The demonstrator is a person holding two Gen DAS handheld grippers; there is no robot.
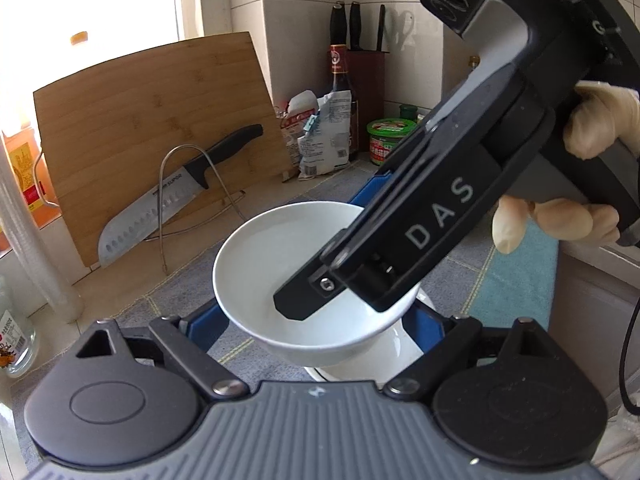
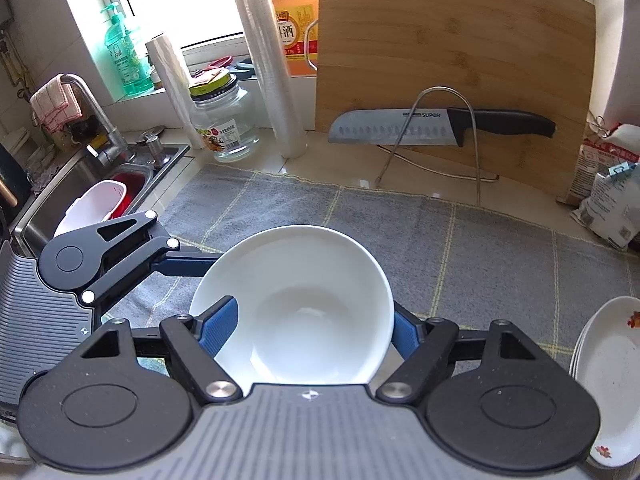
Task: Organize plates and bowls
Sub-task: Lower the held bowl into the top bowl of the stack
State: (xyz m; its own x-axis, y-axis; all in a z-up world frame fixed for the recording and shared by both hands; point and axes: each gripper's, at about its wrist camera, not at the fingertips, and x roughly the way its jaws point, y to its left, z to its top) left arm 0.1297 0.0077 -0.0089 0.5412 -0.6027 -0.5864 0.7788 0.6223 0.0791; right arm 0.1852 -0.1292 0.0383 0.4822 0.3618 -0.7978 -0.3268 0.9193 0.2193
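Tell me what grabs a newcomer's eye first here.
A white bowl sits dead centre, pinched at its rim by the right gripper, with the left gripper beneath it in its own view. Behind it, a big knife rests on a wire stand against a bamboo cutting board. Stacked flowered plates sit at the right edge.

We count one white bowl (image 2: 296, 312), a stack of what look like three plates (image 2: 604, 380) (edges hard to separate), one cutting board (image 2: 452, 60), one knife (image 2: 440, 126) against it, two film rolls (image 2: 272, 72) and one glass jar (image 2: 224, 120).
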